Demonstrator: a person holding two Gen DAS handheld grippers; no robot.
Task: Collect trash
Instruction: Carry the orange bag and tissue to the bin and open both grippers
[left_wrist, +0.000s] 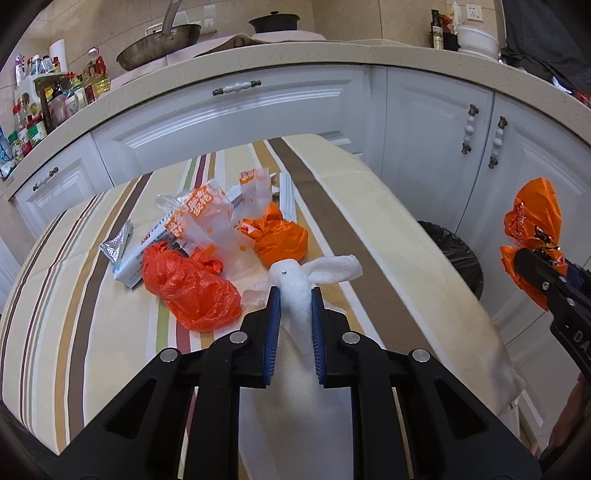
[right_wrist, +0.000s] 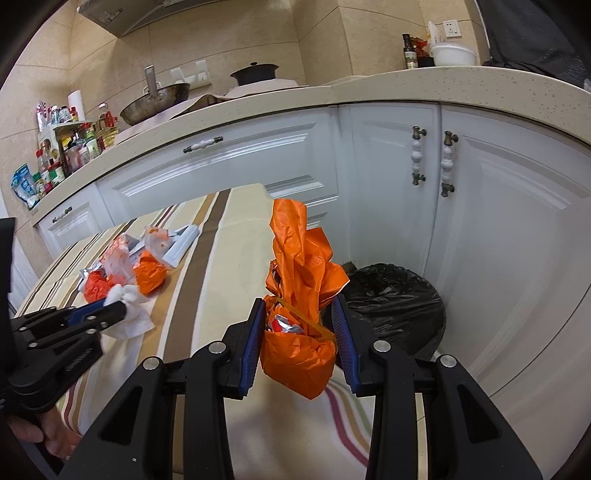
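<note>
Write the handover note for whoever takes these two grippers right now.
Left gripper: fingers shut on the white tissue wad, at the striped table.
Right gripper: shut on an orange bag bundle, held off the table near the black-lined bin.
Done: both pieces gripped.
Left: drop both in the bin, then clear the pile: red bag, orange bag, printed wrappers, foil scrap.
</note>
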